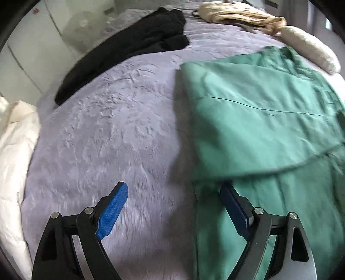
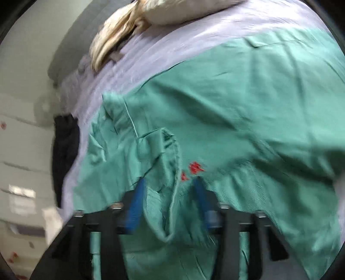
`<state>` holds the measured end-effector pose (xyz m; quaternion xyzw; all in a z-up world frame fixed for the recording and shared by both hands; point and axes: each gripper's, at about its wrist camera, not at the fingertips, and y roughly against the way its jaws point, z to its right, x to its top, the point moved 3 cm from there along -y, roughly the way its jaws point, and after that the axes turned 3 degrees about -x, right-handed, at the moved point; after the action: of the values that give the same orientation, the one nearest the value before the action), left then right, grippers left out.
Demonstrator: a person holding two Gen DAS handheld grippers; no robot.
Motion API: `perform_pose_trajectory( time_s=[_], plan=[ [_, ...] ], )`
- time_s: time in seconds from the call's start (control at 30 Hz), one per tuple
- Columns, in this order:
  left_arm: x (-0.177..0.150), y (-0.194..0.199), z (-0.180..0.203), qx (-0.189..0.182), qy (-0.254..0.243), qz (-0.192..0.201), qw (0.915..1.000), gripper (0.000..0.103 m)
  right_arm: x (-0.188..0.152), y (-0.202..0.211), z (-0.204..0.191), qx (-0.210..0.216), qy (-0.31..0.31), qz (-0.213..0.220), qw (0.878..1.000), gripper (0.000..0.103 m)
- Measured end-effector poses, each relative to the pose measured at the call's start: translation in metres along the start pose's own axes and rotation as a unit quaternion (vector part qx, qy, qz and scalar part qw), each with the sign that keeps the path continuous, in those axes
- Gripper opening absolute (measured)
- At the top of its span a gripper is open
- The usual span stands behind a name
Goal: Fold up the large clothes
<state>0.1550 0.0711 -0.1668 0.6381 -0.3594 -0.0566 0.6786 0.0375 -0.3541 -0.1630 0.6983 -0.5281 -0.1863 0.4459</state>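
A large green garment [image 1: 258, 120] lies on the lavender blanket [image 1: 107, 129], its upper part folded over the lower. My left gripper [image 1: 174, 187] is open and empty, straddling the garment's left edge: its left finger hangs over the blanket and its right fingertip [image 1: 228, 193] sits by the hem of the folded flap. The right wrist view is blurred. There the green garment [image 2: 237, 107] shows red embroidery [image 2: 194, 169]. My right gripper [image 2: 168, 182] is low over it with its jaws apart. A loose ridge of green cloth [image 2: 170, 215] stands between the pads without being pinched.
A black garment [image 1: 129, 49] lies at the blanket's far left. A beige garment [image 1: 237, 15] and a cream pillow [image 1: 308, 47] lie at the far edge. A white duvet [image 1: 15, 161] is bunched at the left. White cabinets [image 1: 28, 53] stand beyond the bed.
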Motion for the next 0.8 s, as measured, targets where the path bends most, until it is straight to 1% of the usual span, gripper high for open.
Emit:
perform_pose_trajectory(
  time_s=[0.03, 0.07, 0.1, 0.13, 0.17, 0.2, 0.3, 0.37, 0.43, 0.47, 0.5, 0.53, 0.57, 0.6, 0.63, 0.7, 0.8],
  plan=[
    [0.003, 0.008, -0.005, -0.023, 0.01, -0.001, 0.9997, 0.089, -0.006, 0.01, 0.0, 0.017, -0.006, 0.002, 1.0, 0.073],
    [0.008, 0.01, -0.008, -0.036, 0.018, 0.0, 0.9992, 0.089, -0.012, 0.013, -0.002, 0.035, -0.006, -0.001, 0.999, 0.073],
    [0.019, 0.01, -0.013, -0.051, 0.032, -0.001, 0.9982, 0.089, -0.016, 0.014, -0.007, 0.052, -0.001, -0.012, 0.999, 0.073],
    [0.031, 0.006, -0.018, -0.062, 0.047, 0.0, 0.997, 0.089, -0.022, 0.015, -0.011, 0.057, 0.008, -0.02, 0.998, 0.073],
    [0.041, 0.001, -0.021, -0.07, 0.058, 0.0, 0.9958, 0.089, -0.025, 0.015, -0.014, 0.051, 0.016, -0.021, 0.998, 0.073],
    [0.058, -0.009, -0.024, -0.082, 0.072, 0.001, 0.994, 0.089, -0.025, 0.013, -0.016, 0.036, 0.022, -0.017, 0.999, 0.073],
    [0.092, -0.042, -0.022, -0.101, 0.086, -0.01, 0.9911, 0.088, -0.019, 0.007, -0.007, -0.029, 0.009, 0.016, 0.999, 0.073],
    [0.111, -0.066, -0.014, -0.115, 0.088, -0.026, 0.9891, 0.088, -0.01, 0.004, -0.003, -0.029, 0.001, 0.024, 0.999, 0.073],
    [0.122, -0.083, -0.005, -0.119, 0.092, -0.036, 0.988, 0.088, -0.001, -0.005, -0.005, -0.031, 0.022, 0.017, 0.999, 0.073],
    [0.124, -0.088, -0.003, -0.117, 0.093, -0.038, 0.988, 0.088, 0.002, -0.012, -0.009, -0.032, 0.04, 0.006, 0.999, 0.073],
    [0.126, -0.091, -0.002, -0.113, 0.097, -0.04, 0.9881, 0.084, 0.005, -0.013, -0.006, -0.045, 0.053, -0.004, 0.998, 0.073],
    [0.127, -0.093, -0.001, -0.113, 0.101, -0.037, 0.9878, 0.074, 0.006, -0.019, -0.007, -0.059, 0.064, -0.013, 0.996, 0.069],
    [0.127, -0.092, -0.001, -0.122, 0.102, -0.034, 0.9867, 0.045, 0.007, -0.024, -0.01, -0.07, 0.073, -0.02, 0.995, 0.045],
    [0.128, -0.093, 0.0, -0.134, 0.104, -0.039, 0.9847, 0.023, 0.009, -0.027, -0.012, -0.075, 0.082, -0.026, 0.993, 0.019],
    [0.128, -0.093, -0.001, -0.133, 0.108, -0.039, 0.9844, 0.023, 0.01, -0.031, -0.015, -0.074, 0.09, -0.042, 0.992, 0.009],
    [0.129, -0.086, -0.005, -0.131, 0.111, -0.027, 0.9847, 0.014, 0.013, -0.023, -0.02, -0.071, 0.105, -0.039, 0.991, 0.009],
    [0.134, -0.085, -0.01, -0.113, 0.115, -0.012, 0.9869, 0.014, 0.023, -0.003, -0.045, -0.058, 0.181, 0.01, 0.982, 0.009]
  ],
)
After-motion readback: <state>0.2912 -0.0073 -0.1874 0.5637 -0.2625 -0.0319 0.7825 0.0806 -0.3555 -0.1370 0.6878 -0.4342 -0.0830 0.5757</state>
